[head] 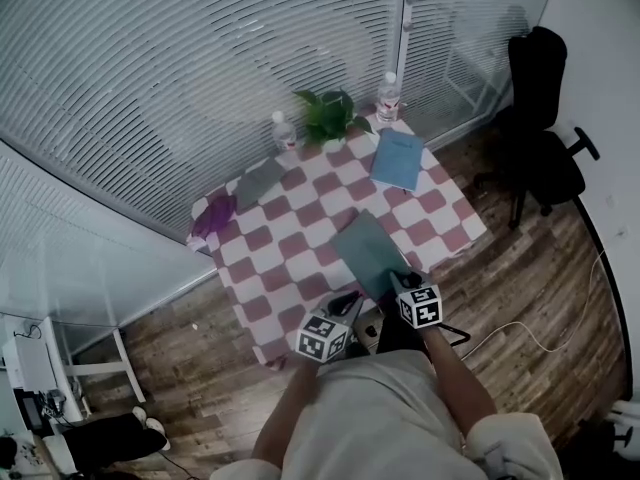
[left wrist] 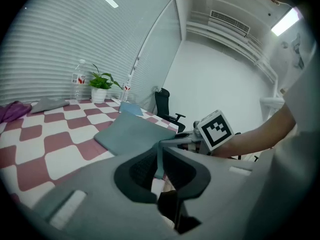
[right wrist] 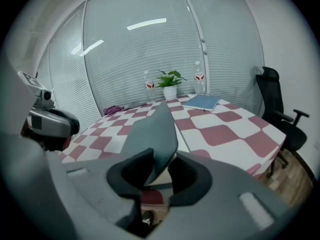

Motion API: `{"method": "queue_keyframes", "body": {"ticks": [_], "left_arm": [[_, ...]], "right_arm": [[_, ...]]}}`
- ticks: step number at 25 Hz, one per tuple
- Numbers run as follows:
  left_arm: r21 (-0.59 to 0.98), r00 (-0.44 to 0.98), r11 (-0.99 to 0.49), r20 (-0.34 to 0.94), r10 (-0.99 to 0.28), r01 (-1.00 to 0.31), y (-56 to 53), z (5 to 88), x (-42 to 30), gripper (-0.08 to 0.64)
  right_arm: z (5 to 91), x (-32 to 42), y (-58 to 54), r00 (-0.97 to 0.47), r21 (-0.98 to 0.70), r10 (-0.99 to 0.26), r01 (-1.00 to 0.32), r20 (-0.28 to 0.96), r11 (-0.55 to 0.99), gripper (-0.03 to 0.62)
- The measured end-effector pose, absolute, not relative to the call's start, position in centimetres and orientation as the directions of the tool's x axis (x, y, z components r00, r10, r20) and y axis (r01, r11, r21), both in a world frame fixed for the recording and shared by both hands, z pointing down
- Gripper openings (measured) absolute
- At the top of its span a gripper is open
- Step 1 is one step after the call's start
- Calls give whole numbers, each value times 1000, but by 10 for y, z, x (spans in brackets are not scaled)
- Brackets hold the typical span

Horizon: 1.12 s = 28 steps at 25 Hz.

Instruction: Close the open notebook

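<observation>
Left hand-held gripper [left wrist: 159,158] and right hand-held gripper [right wrist: 160,171] pinch the raised cover of the notebook [head: 368,250]; roughly halfway, laying it flat remains

Worktop [head: 300,238], red-white checks: notebook [head: 368,250] at near edge, blue book [head: 397,158] far right. Left bottle [head: 284,130], plant [head: 330,118], right bottle [head: 389,96] along far edge. Grey pad [head: 260,181], purple cloth [head: 213,215] at left.

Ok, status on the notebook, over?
Left gripper, right gripper: both shut on the notebook cover's near edge. Cover tilted up, not yet closed. Nothing blocking it.
</observation>
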<state>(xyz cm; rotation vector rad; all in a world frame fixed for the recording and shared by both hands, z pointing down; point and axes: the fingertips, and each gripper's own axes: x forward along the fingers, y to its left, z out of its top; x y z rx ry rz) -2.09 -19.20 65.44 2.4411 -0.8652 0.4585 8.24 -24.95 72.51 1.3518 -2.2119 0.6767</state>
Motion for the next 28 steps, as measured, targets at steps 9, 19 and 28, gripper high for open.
{"method": "queue_keyframes", "body": {"ticks": [9, 19, 28], "left_arm": [[346, 736, -666, 474, -483, -661, -191, 658, -25, 8], [374, 725, -628, 456, -516, -682, -195, 661, -18, 8], [357, 616, -502, 468, -634, -788, -203, 649, -1, 8]], "right_arm": [[719, 84, -249, -354, -49, -702, -908, 618, 415, 124], [716, 89, -248, -338, -28, -692, -908, 638, 418, 155], [718, 107, -227, -401, -65, -613, -866, 680, 495, 167]]}}
